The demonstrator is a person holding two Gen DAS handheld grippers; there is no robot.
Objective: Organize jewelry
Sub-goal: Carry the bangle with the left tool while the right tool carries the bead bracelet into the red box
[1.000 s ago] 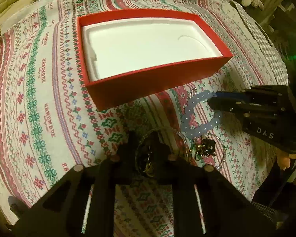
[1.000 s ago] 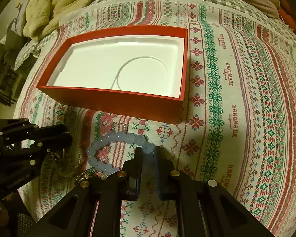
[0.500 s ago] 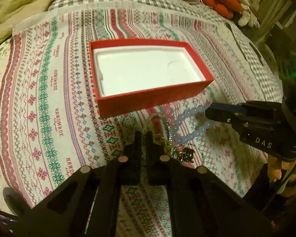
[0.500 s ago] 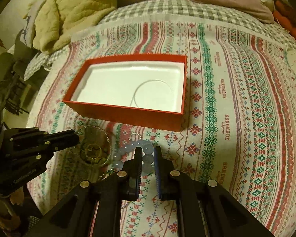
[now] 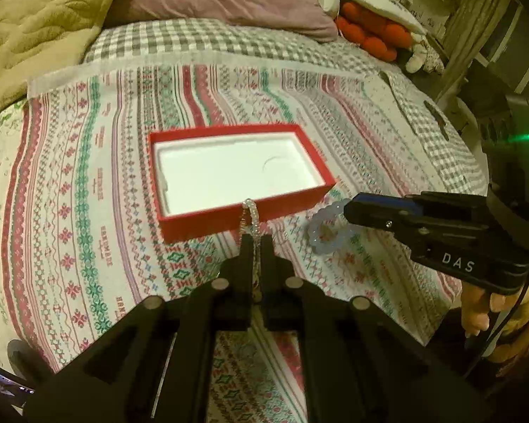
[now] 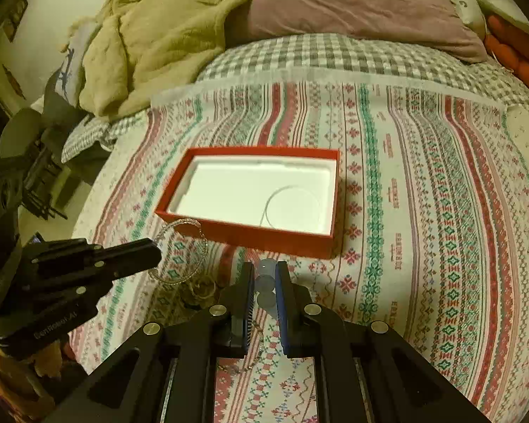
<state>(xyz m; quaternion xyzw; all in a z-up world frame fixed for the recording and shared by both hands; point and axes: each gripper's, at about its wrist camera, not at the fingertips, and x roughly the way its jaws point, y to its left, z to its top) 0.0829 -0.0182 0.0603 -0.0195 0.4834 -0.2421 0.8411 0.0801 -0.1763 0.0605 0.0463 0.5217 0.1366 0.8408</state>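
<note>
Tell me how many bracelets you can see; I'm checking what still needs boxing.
2. A clear beaded bracelet hangs from the left tongs; a pale blue bead bracelet is pinched in the right tongs. Other jewelry may lie hidden below.

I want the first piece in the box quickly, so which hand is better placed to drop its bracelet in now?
Probably left. The left gripper pinches a clear bracelet whose loop hangs right at the red box's near wall. The right gripper, clamped on the blue bead bracelet, sits a bit short of it.

Both bracelets lifted off cloth (left claw closed).
</note>
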